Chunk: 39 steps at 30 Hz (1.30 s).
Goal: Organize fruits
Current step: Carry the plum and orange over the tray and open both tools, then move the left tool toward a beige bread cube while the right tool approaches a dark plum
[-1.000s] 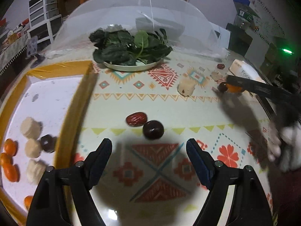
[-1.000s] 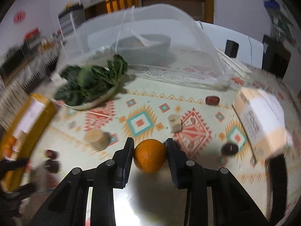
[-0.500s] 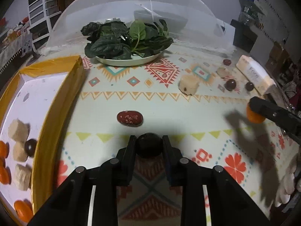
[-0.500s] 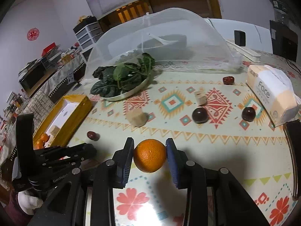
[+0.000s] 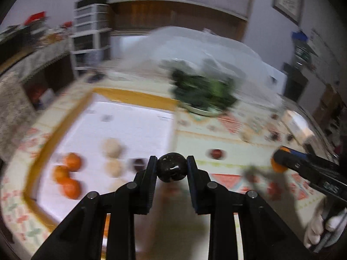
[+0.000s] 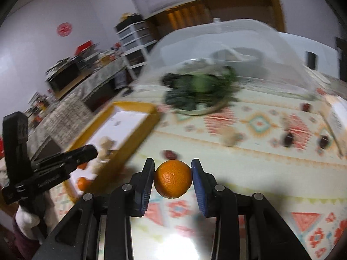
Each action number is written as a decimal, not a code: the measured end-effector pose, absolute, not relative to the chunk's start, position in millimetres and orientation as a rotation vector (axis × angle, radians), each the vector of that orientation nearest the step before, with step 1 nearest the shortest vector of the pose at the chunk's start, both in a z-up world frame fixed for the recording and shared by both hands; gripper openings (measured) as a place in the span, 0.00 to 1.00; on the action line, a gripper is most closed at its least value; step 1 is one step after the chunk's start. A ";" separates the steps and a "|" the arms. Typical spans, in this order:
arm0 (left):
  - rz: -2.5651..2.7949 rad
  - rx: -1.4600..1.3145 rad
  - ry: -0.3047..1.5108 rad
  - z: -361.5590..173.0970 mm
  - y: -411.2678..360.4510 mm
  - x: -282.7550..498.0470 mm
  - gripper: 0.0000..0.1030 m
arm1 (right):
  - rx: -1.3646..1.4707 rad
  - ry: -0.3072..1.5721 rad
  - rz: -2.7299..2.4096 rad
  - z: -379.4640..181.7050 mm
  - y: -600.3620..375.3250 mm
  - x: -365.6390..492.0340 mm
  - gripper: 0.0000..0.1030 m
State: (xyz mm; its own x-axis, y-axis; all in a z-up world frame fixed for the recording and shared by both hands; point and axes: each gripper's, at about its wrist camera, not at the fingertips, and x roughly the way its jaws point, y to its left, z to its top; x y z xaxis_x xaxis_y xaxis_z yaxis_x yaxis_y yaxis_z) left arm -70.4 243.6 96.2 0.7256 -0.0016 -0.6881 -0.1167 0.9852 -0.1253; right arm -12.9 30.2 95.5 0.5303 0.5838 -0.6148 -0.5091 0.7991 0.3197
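tray [image 5: 121,96]: yellow-rimmed, white-floored, at the left of the table; oranges [image 5: 69,174] sit in a group at its left, pale lumps [image 5: 112,149] beside them, one dark fruit just right of those, so like appears to go with like.
left gripper [image 5: 172,170]: you hold it tilted downward, near the tray's right side; its jaws are narrowed onto a dark round fruit [image 5: 172,170], pads pressing both flanks, the fruit clear of the table.
red date [image 5: 215,153]: lies on the patterned cloth just right of the tray, not yet sorted.
right gripper [image 6: 173,178]: angled downward over the cloth, right of the tray; jaws partly closed on an orange [image 6: 173,178], pinched at its widest part, likely so it cannot roll out.
far right: more small dark fruits [image 6: 288,139] lie loose near a tissue pack [image 6: 337,117].
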 end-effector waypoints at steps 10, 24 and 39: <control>0.234 -0.291 0.870 60.1 359.9 -69.1 0.25 | -0.043 0.833 0.875 77.3 198.6 -15.0 0.37; 0.250 -0.396 0.712 83.7 393.1 -92.9 0.85 | -0.146 0.857 0.861 48.0 260.5 -9.4 0.40; 0.384 -0.224 0.293 183.6 317.8 -184.0 1.00 | -0.073 0.571 0.686 123.8 149.5 -49.6 0.61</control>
State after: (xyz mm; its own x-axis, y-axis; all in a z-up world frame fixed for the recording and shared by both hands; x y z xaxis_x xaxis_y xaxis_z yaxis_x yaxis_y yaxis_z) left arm -184.0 317.8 183.6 0.8861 0.3338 -0.3215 -0.3980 0.9035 -0.1589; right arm -49.6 149.5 123.8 0.6275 0.5788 -0.5208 -0.6178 0.7772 0.1195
